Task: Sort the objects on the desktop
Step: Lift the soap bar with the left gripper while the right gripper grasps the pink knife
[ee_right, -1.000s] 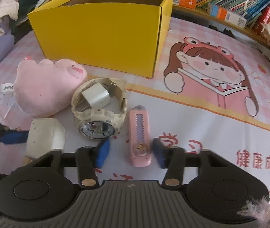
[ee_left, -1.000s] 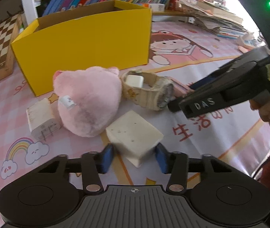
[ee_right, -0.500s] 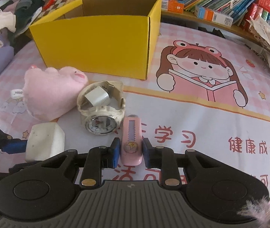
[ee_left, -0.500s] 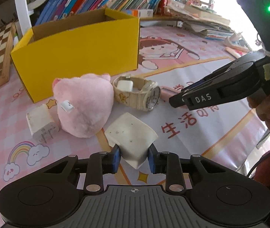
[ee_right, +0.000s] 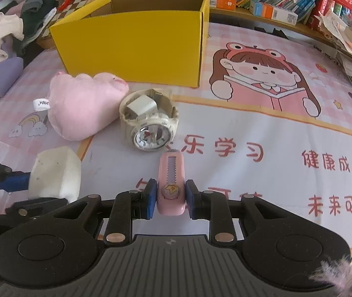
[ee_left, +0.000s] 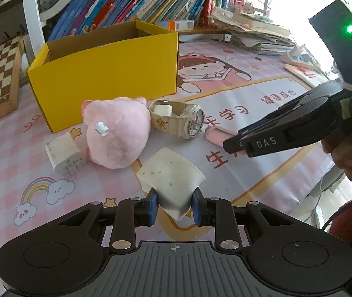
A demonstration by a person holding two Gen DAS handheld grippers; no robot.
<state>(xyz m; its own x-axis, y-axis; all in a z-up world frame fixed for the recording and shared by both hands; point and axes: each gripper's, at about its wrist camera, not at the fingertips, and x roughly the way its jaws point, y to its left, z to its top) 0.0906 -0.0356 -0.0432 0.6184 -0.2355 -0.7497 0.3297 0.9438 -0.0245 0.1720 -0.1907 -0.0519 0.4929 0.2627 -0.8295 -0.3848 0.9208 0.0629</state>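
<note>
The left gripper [ee_left: 172, 206] has its fingers clamped on a white sponge block [ee_left: 171, 175] at lower centre of its view, the block lifted and tilted. The right gripper [ee_right: 168, 199] grips the near end of a pink utility knife [ee_right: 171, 182], whose long axis points straight away toward the watch [ee_right: 150, 123]. Beyond lie the pink plush [ee_left: 117, 133] and white charger [ee_left: 64, 154] on the counter [ee_left: 262, 185]. The yellow box [ee_left: 106, 74] stands farthest, upper centre; plush and watch sit between both grippers and it, so each carry likely needs height.
</note>
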